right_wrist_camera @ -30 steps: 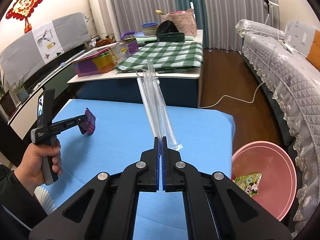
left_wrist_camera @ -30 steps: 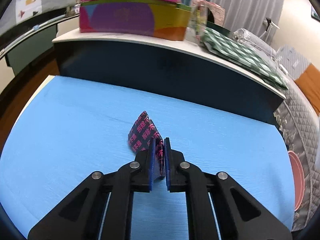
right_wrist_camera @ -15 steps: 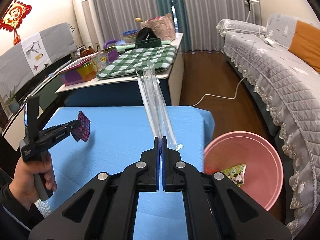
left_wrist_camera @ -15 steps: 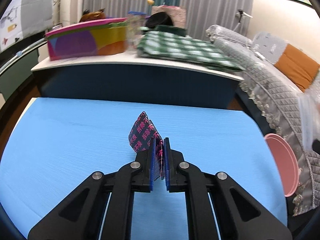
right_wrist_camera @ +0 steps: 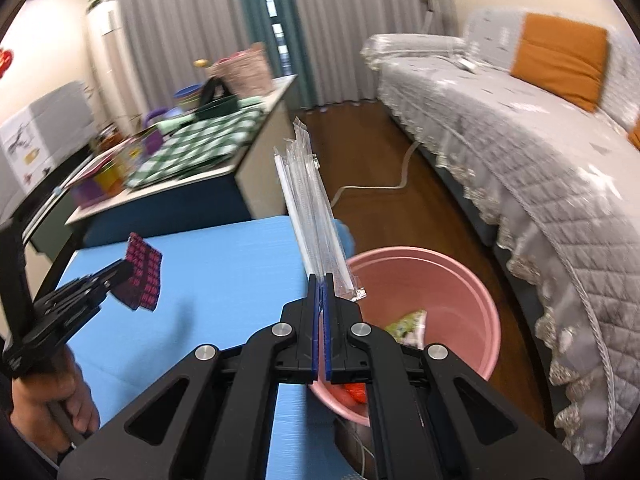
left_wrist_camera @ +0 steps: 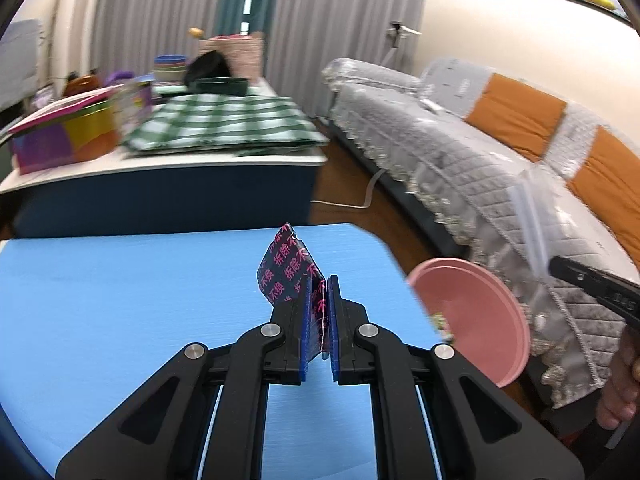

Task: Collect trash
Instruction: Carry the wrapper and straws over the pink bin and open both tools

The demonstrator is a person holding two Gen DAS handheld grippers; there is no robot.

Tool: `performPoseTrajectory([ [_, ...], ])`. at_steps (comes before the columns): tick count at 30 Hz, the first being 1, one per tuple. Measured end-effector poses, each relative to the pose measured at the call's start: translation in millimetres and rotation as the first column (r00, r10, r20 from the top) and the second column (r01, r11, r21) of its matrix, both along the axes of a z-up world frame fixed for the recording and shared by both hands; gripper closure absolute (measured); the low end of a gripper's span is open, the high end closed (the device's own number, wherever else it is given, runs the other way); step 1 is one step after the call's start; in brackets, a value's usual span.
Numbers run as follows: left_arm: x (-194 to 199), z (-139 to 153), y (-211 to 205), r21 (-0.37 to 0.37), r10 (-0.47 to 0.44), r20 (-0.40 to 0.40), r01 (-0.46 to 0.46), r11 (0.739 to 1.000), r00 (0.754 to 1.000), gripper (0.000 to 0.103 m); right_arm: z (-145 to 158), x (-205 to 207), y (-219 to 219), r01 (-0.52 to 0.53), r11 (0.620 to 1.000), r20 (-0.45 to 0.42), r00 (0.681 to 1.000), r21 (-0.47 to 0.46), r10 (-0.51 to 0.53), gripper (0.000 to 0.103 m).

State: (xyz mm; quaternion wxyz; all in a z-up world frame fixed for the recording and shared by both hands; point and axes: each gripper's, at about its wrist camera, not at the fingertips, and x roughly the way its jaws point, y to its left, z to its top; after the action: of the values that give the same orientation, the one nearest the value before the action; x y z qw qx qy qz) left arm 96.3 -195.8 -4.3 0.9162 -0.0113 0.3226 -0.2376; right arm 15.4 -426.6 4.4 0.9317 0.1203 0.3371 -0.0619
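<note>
My left gripper [left_wrist_camera: 319, 286] is shut on a dark wrapper with pink print [left_wrist_camera: 286, 270], held above the blue table [left_wrist_camera: 120, 300]. In the right wrist view the same wrapper [right_wrist_camera: 142, 280] hangs from the left gripper [right_wrist_camera: 124, 274] over the table's left part. My right gripper [right_wrist_camera: 321, 280] is shut on a long clear plastic sleeve [right_wrist_camera: 310, 208] that stands up from its jaws. Below and to the right is a pink bin [right_wrist_camera: 452, 280] on the floor, with a green packet [right_wrist_camera: 406, 326] and something red inside. From the left wrist the bin [left_wrist_camera: 480, 312] and the sleeve [left_wrist_camera: 530, 216] show at right.
A side table [right_wrist_camera: 224, 172] with a green checked cloth, coloured boxes and bowls stands behind the blue table. A grey quilted sofa [right_wrist_camera: 520, 140] with orange cushions runs along the right. A white cable [right_wrist_camera: 384, 186] lies on the wooden floor. A hand [right_wrist_camera: 44, 400] holds the left gripper.
Both grippers have swung to the right with their loads still held. The pink bin has come nearer and lies under the right gripper's tip; the sofa fills more of both views.
</note>
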Motion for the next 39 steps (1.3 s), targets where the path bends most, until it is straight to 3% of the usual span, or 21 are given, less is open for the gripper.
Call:
performPoseTrajectory([
  [4,-9.4,4.6,-39.4,-0.001,-0.085,0.015,0.085,0.996,0.996,0.095,-3.9,-5.7,-26.5,0.067,0.998,-0.008,0.998,0.01,-0.067,0.101],
  [9,-18.8,5.6,-86.4,0.009,-0.179,0.025,0.179,0.984,0.984,0.095,-6.9,-10.1,-45.5,0.137,0.989,-0.017,0.99,-0.051,-0.138,0.101],
  [15,-21.4,-0.9,-132.0,0.031,-0.249,0.015,0.248,0.968,0.968,0.095,-17.7,-7.8,-64.9,0.187,0.981,-0.044,0.981,-0.046,-0.189,0.101],
  [27,-22.8,-8.2,-171.5,0.069,-0.32,-0.002,0.319,0.945,0.947,0.094,-22.3,-3.2,-79.6,0.219,0.976,-0.049,0.974,-0.012,-0.219,0.101],
  [29,-23.2,-9.6,-177.1,0.078,-0.326,-0.008,0.326,0.942,0.945,0.091,-23.3,-2.0,-80.4,0.221,0.975,-0.057,0.974,-0.009,-0.221,0.097],
  [30,-23.7,-9.8,-177.7,0.081,-0.324,-0.009,0.323,0.943,0.946,0.076,-24.0,-1.4,-80.4,0.226,0.974,-0.063,0.972,-0.014,-0.227,0.096],
  [32,-24.5,-8.2,-177.1,0.072,-0.321,-0.003,0.32,0.945,0.947,0.059,-25.2,-0.8,-81.3,0.242,0.97,-0.072,0.967,-0.028,-0.243,0.08],
  [34,-25.4,-7.0,-175.6,0.078,-0.317,0.002,0.316,0.945,0.948,0.059,-24.7,-2.3,-83.4,0.257,0.966,-0.068,0.964,-0.023,-0.258,0.058],
  [39,-23.5,-3.4,-167.7,0.092,-0.294,0.008,0.292,0.952,0.956,0.059,-19.8,-5.9,-84.7,0.279,0.96,-0.053,0.959,-0.017,-0.279,0.047],
])
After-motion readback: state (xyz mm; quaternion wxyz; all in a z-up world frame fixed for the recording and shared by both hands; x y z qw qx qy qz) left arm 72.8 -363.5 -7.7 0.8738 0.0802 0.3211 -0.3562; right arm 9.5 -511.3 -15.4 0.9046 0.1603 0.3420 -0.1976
